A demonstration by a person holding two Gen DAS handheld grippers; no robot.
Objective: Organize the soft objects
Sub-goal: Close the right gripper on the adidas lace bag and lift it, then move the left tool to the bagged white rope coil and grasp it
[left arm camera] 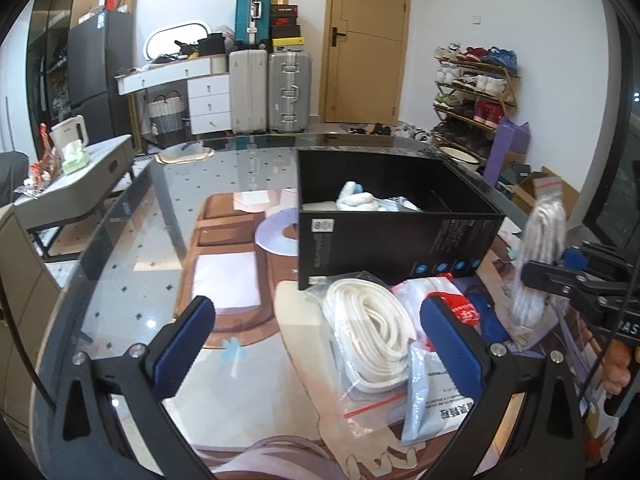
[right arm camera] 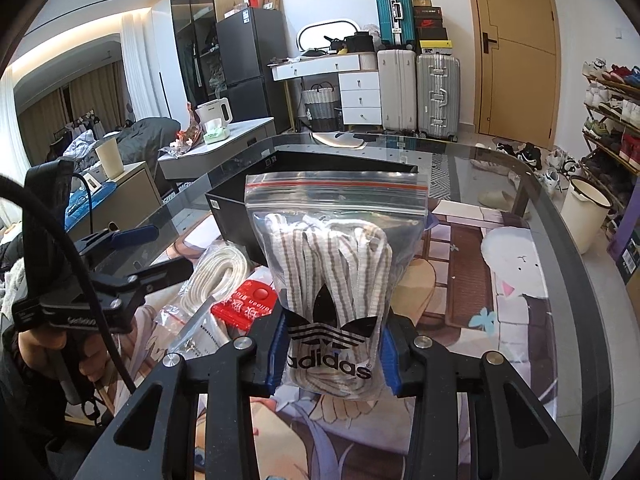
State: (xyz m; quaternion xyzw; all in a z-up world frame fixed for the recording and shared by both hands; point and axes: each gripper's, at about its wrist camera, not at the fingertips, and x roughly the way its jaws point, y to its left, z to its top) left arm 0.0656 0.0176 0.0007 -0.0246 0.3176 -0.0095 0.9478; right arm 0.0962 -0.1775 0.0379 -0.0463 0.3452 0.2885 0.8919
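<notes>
A: What does the right hand-held gripper have?

B: Its pads are clamped on the lower end of the zip bag of striped laces. The bag stands upright, long axis vertical, seal at the top, clear of the counter.

A: And where is the black box?

B: Directly behind the bag, straight ahead of that gripper, open side up. I judge the bag goes forward and over its near wall.

A: The left hand-held gripper?

B: Spread wide and gripping nothing. The bagged white cord lies on the counter in front of the box, between its fingers, running away toward the box.

A: Nearer hand for the cord?

B: The left.
</notes>
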